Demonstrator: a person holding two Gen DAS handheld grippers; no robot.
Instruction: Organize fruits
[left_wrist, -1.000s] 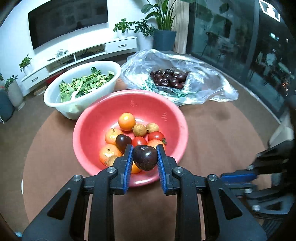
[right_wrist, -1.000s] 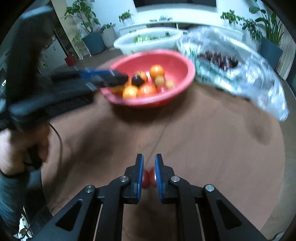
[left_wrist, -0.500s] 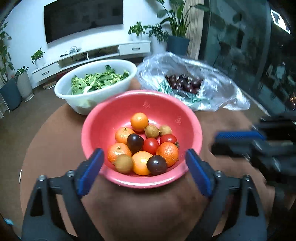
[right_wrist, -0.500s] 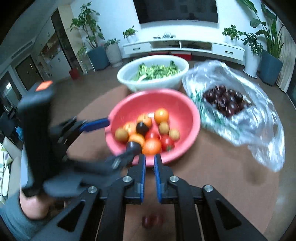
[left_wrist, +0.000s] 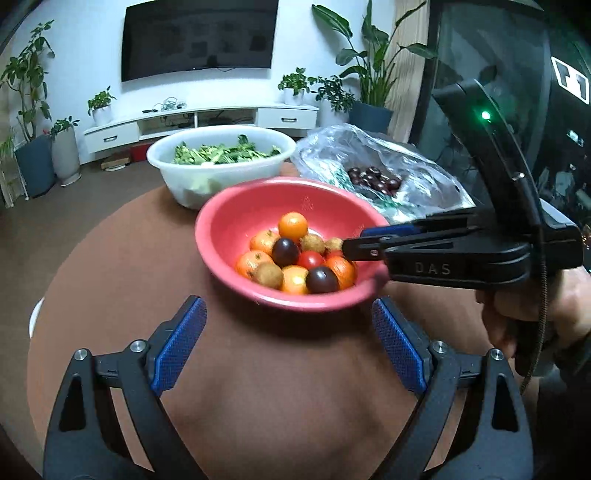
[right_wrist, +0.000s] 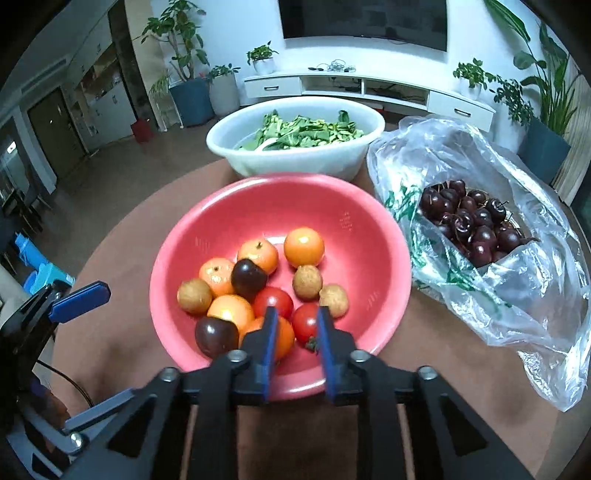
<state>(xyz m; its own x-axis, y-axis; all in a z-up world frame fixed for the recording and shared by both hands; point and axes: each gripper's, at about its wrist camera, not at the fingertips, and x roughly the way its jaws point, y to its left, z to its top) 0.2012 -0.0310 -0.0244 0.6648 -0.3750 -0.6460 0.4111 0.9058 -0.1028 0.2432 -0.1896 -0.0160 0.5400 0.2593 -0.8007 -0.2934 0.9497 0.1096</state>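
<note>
Red bowl (right_wrist: 373, 236) sits mid-table on the brown round table (left_wrist: 129, 258), w/ mixed fruit in it: oranges, two red tomatoes, dark plum-like fruits, small brown ones; exact kinds of the brown ones hard to tell.

Left gripper (left_wrist: 288, 339) hangs just short of the bowl's near rim, jaws spread wide, nothing btwn them; its lower body cut off by the frame edge.

Right gripper (right_wrist: 294, 334) reaches over the near rim, jaws opening, a red tomato (right_wrist: 304, 323) in the gap btwn the blue pads; whether the pads touch it can't be told, its lower part hidden behind the fingers. An orange (right_wrist: 284, 338) just left of it is half covered by the left finger. In the left wrist view that gripper's tips blur against the fruit, and the holding hand (left_wrist: 535, 306) is partly cut off at right.

White bowl of greens (right_wrist: 295, 147) behind the red one, touching or nearly; plastic bag of dark cherries (right_wrist: 469, 225) to the right, bag edge clipped by the fisheye rim.
</note>
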